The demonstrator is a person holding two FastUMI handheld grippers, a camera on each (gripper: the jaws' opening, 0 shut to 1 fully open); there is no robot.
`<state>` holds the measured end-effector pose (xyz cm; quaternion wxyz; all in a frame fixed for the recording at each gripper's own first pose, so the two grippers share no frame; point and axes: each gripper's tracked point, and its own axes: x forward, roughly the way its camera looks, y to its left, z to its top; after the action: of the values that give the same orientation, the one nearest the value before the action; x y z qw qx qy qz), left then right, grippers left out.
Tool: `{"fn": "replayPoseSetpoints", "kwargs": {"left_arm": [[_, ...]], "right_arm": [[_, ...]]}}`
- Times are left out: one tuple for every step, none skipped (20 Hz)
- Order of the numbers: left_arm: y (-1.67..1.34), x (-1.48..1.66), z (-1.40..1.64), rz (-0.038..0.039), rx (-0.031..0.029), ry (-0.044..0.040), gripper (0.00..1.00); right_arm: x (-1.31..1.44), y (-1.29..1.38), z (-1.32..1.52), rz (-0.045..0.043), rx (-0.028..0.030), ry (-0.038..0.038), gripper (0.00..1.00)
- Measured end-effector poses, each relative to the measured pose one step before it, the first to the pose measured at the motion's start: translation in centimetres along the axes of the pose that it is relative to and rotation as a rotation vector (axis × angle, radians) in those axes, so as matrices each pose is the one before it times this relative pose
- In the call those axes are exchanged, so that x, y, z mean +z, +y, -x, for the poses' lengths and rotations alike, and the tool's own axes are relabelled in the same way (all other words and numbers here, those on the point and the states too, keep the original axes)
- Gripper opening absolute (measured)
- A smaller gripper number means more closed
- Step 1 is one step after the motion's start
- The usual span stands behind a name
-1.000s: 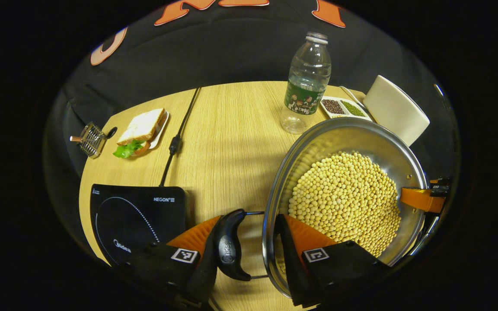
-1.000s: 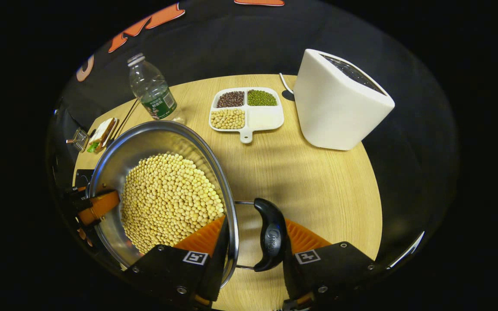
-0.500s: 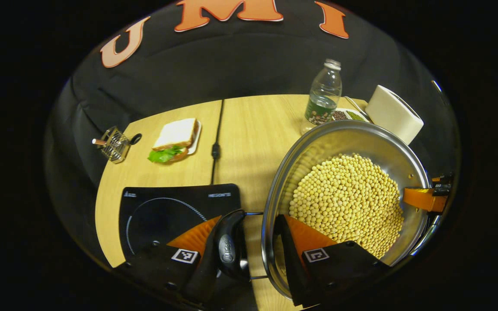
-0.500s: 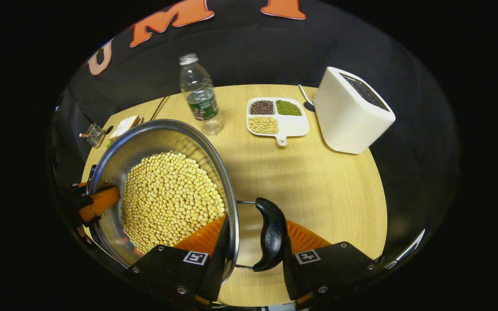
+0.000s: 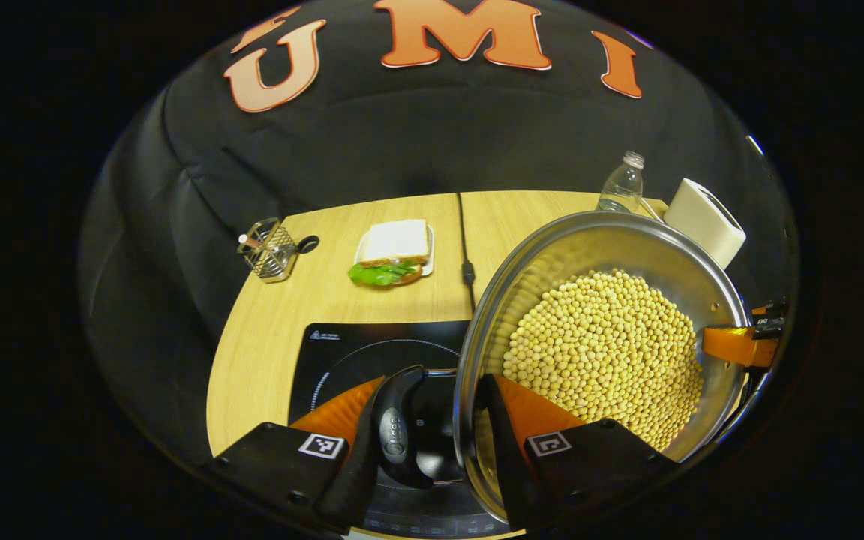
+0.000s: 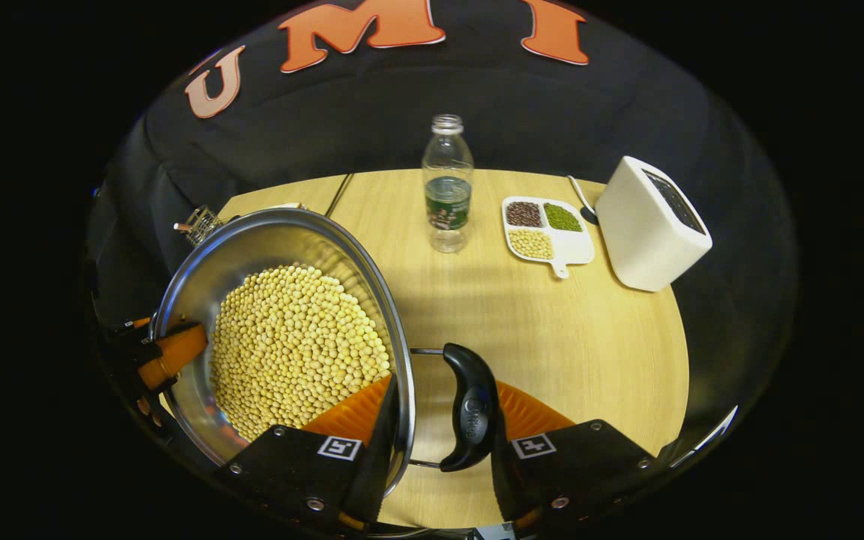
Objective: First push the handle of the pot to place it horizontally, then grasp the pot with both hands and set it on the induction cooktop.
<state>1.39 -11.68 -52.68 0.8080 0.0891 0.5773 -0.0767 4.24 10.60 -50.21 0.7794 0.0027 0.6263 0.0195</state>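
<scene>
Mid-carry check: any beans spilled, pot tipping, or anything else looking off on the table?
Nothing stands out. The soybeans all sit inside the pot, with none seen on the table. Each gripper straddles the pot's rim at a side handle. The bottle stands upright, and the cooktop lies just beside the pot.

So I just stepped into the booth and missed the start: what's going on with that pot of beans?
A person holds the pot of yellow beans with both grippers, each clamped on a side handle. The left gripper carries its side above the induction cooktop; the right gripper holds the other side over the table.
</scene>
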Motion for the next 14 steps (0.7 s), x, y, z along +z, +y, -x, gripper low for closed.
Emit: {"fn": "replayPoseSetpoints", "kwargs": {"left_arm": [[0.875, 0.202, 0.311, 0.00663, 0.0076, -0.0031, 0.74], [1.115, -0.097, 0.336, 0.00704, 0.00831, -0.00365, 0.74], [1.085, 0.131, 0.283, 0.00552, 0.00759, -0.00277, 0.74], [1.09, 0.023, 0.142, 0.00389, 0.0086, -0.00677, 0.74], [0.951, -0.095, 0.119, 0.00446, 0.00732, 0.00101, 0.74], [0.932, -0.253, -0.091, 0.0062, 0.00656, 0.00041, 0.74], [0.921, -0.27, 0.087, 0.00676, 0.0053, 0.00672, 0.7], [0.933, -0.143, -0.172, 0.0047, 0.00489, 0.0026, 0.74], [0.923, -0.332, -0.25, 0.00689, 0.0053, 0.00535, 0.74], [0.882, -0.202, -0.169, 0.00834, 0.00413, 0.00508, 0.7], [0.762, -0.143, -0.183, 0.00531, 0.00365, 0.00457, 0.74], [0.711, -0.155, -0.222, 0.00005, 0.00467, 0.00038, 0.7], [0.821, 0.002, -0.078, 0.00357, 0.00648, -0.00137, 0.74], [0.668, -0.131, -0.22, 0.00166, 0.00503, 0.00139, 0.74]], "right_arm": [[0.192, 0.997, 0.102, 0.00547, 0.00489, -0.0051, 0.58], [0.102, 0.834, 0.091, 0.00661, 0.00463, -0.00221, 0.58], [0.128, 0.745, -0.132, 0.00271, 0.00444, -0.00463, 0.58], [0.216, 0.646, -0.466, 0.00641, 0.00452, -0.00125, 0.58], [0.163, 0.835, -0.254, 0.00311, 0.00393, -0.00102, 0.58], [-0.028, 0.958, -0.163, 0.00781, 0.00456, 0.00361, 0.58], [-0.023, 0.703, -0.192, 0.00292, 0.00376, 0.00315, 0.54], [-0.028, 0.844, -0.164, 0.00909, 0.00207, 0.00299, 0.58], [0.113, 0.682, -0.312, 0.00551, 0.0004, 0.00284, 0.58], [0.2, 0.737, -0.28, 0.00823, 0.00032, 0.00076, 0.58], [-0.018, 0.36, -0.174, 0.00259, 0.00151, 0.00121, 0.58], [0.09, 0.588, -0.198, 0.00629, 0.00381, 0.00162, 0.58], [0.103, 0.649, -0.203, 0.00154, 0.00505, 0.0008, 0.58], [0.092, 0.745, -0.181, 0.00252, 0.00505, 0.00049, 0.58]]}}
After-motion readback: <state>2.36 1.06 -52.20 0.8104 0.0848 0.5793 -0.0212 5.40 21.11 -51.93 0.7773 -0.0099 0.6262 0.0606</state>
